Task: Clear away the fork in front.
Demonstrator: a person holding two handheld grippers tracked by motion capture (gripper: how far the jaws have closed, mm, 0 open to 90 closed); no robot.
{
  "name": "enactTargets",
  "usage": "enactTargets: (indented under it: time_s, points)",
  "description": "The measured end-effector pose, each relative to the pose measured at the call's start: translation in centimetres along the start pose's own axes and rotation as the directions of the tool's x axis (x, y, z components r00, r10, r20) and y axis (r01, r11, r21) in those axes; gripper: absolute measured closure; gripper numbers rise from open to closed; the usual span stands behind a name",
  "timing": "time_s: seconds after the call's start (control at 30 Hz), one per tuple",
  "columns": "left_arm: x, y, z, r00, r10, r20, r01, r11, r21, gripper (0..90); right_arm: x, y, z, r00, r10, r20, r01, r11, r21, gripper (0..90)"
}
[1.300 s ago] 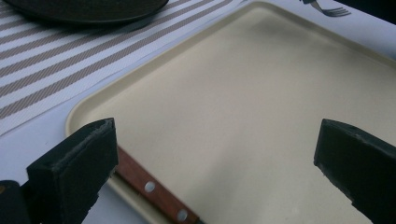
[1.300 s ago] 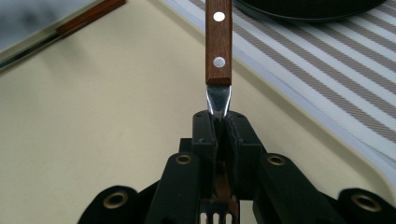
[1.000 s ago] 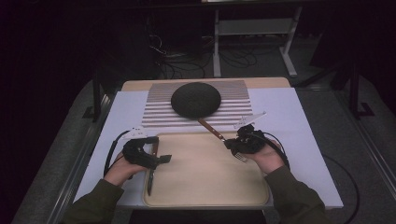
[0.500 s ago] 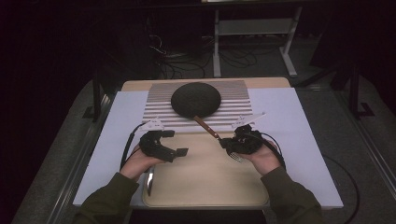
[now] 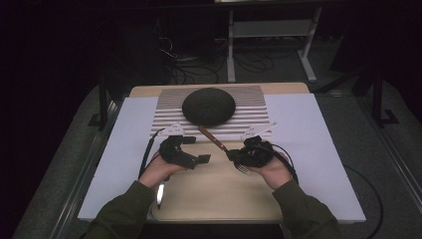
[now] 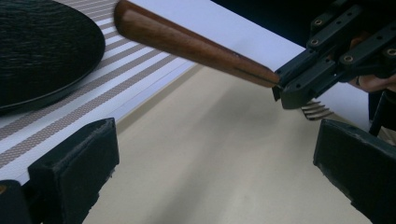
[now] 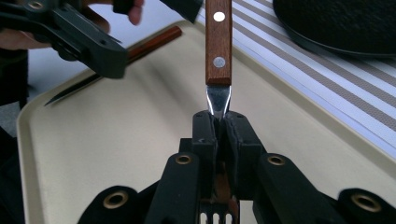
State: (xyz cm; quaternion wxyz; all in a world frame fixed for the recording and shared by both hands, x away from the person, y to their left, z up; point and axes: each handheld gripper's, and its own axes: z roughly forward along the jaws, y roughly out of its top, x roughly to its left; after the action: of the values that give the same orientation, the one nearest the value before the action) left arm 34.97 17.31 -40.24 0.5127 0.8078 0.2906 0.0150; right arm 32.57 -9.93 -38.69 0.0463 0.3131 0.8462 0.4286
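A fork (image 5: 211,138) with a wooden handle points up and left toward the black plate (image 5: 209,105). My right gripper (image 5: 233,155) is shut on the fork's metal neck (image 7: 218,100), and the tines (image 5: 242,170) stick out behind the jaws. In the left gripper view the handle (image 6: 187,44) crosses above my open left gripper (image 6: 215,172), with the right gripper (image 6: 299,84) at its end. My left gripper (image 5: 198,149) stands open just left of the handle, with nothing between its fingers (image 7: 100,49).
A beige tray (image 5: 224,194) lies under both hands on a white sheet (image 5: 308,149). A knife (image 5: 160,193) rests at the tray's left edge. The plate sits on a striped mat (image 5: 249,117) behind the tray. Dark floor and table legs lie beyond.
My left gripper has moved from the tray's left edge toward the middle, closer to the fork handle. The right gripper and the fork have kept still.
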Motion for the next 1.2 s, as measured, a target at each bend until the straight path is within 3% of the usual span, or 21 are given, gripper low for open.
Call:
enactTargets:
  time_s: [0.53,0.7,0.93,1.2]
  points:
    - [0.0,0.0,0.4,0.9963,-0.069,0.051,0.072,0.9958,-0.057,17.7,1.2,0.2,1.1,0.9991,-0.024,-0.036,0.024,0.9996,-0.016,82.1]
    - [0.2,0.0,0.1,0.9939,-0.085,0.070,0.091,0.9930,-0.076,26.6,1.6,0.0,1.6,0.9981,-0.038,-0.049,0.038,0.9993,-0.004,82.1]
    - [0.9,-0.2,-0.2,0.9805,-0.143,0.135,0.157,0.9825,-0.100,45.6,2.0,0.0,2.0,0.9968,-0.055,-0.059,0.055,0.9985,0.000,82.2]
    - [0.8,-0.1,-0.3,0.9695,-0.149,0.195,0.172,0.9794,-0.106,61.3,2.1,0.1,1.8,0.9964,-0.068,-0.051,0.068,0.9976,-0.012,82.1]
